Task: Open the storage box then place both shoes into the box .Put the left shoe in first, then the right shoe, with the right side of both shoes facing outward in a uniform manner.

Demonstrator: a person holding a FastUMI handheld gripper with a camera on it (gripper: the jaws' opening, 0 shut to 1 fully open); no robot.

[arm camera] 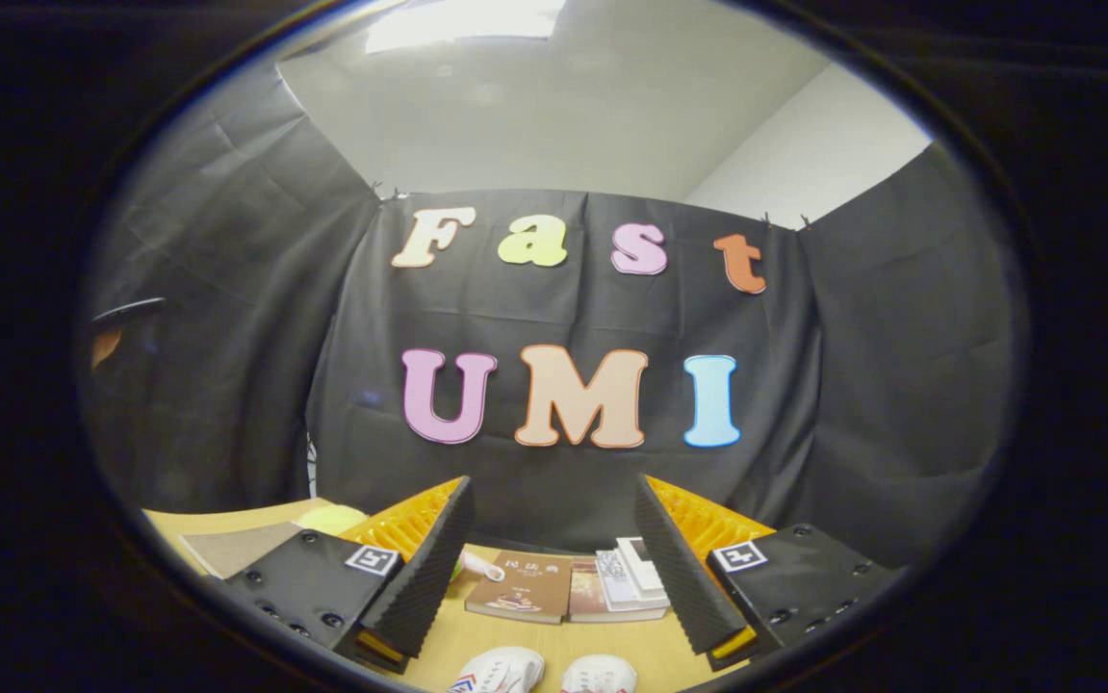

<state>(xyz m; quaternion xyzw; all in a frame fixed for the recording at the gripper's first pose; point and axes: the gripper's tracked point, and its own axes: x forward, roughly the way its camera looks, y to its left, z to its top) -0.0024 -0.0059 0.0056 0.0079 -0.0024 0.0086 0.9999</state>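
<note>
Desk (476, 640): light wood-look top, smooth, matt. Booth wall (255, 385): cloth, matt, creased and hanging in folds. Gripper (554, 568): fingers wide apart, nothing between them; inner pads (428, 568) ribbed, foam-like or rubbery, matt; housings look like hard plastic with a dull sheen. Books (523, 587) beyond the fingers: paper covers, slight gloss. Shoes (501, 671) below the fingers: smooth, faintly shiny uppers, leather or synthetic, cannot tell which.

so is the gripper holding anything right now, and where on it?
Nothing held. The gripper is open, its gap bare; the two shoes lie on the table below, untouched.
</note>
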